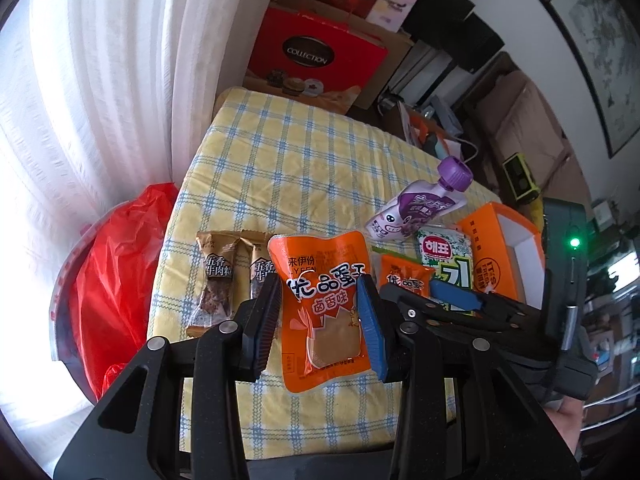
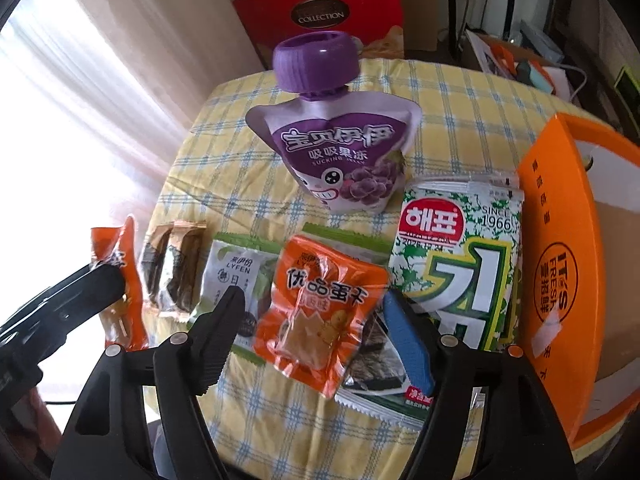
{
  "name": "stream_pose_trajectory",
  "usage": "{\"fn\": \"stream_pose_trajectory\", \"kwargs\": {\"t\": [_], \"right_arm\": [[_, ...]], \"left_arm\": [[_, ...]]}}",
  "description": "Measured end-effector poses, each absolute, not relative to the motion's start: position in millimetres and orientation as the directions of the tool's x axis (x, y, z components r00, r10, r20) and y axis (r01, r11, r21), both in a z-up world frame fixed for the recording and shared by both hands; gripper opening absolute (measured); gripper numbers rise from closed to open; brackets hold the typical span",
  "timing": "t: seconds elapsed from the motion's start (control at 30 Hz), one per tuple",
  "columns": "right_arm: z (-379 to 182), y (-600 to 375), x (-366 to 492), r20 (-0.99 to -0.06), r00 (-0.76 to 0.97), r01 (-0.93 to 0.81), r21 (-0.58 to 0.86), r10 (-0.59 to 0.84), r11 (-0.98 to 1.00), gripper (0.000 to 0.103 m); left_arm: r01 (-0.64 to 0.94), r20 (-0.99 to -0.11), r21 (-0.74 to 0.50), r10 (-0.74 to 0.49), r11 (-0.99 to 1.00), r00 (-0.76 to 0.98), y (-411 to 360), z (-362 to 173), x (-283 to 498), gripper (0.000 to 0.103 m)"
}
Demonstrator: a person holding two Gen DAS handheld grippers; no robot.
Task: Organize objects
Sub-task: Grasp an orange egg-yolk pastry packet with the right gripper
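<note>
A: Left wrist: the left gripper [image 1: 322, 320] pinches an orange snack packet [image 1: 324, 312] near the checked table's [image 1: 288, 168] front edge; far cloth lies bare.

B: Right wrist: the right gripper [image 2: 316, 324] spreads wide, empty, around a small orange packet [image 2: 320, 316]; jelly pouch [image 2: 332, 140] and orange box [image 2: 560, 264] crowd it.

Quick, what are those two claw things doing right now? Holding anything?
Left gripper: jaws set either side of an orange snack packet; a firm grip cannot be told.
Right gripper: jaws open around another orange packet, holding nothing.
</note>
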State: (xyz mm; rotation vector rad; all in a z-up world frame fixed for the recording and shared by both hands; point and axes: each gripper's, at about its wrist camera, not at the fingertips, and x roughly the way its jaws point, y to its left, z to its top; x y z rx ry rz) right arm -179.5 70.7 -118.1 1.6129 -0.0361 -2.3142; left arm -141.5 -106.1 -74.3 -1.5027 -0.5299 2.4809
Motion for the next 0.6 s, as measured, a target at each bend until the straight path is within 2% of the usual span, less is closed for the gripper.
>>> {"fn": "stream_pose_trajectory", "kwargs": {"t": [0.2, 0.43, 0.5, 0.6], "right_arm": [[-126, 51, -174, -0.922, -0.348, 0.258, 0.078, -0.168, -0.963, 0.073], [-135, 47, -168, -0.917, -0.378, 0.28, 0.018, -0.127, -0.96, 0.073], [-136, 44, -166, -0.912, -0.392, 0.292, -0.003, -0.117, -0.956, 0.065], [-137, 48, -164, -0.908, -0.4, 0.301, -0.001, -0.125, -0.954, 0.063]], "left_arm": [[0.041, -0.812, -0.42, 0.356, -0.906, -0.462, -114, -82, -139, 0.036], [0.059, -0.81, -0.437, 0.364, -0.898, -0.46, -121, -88, -136, 0.036], [0.06, -0.809, -0.438, 0.365, -0.897, -0.46, -123, -88, -135, 0.036], [0.06, -0.81, -0.438, 0.365, -0.897, -0.459, -123, -88, -135, 0.036]]}}
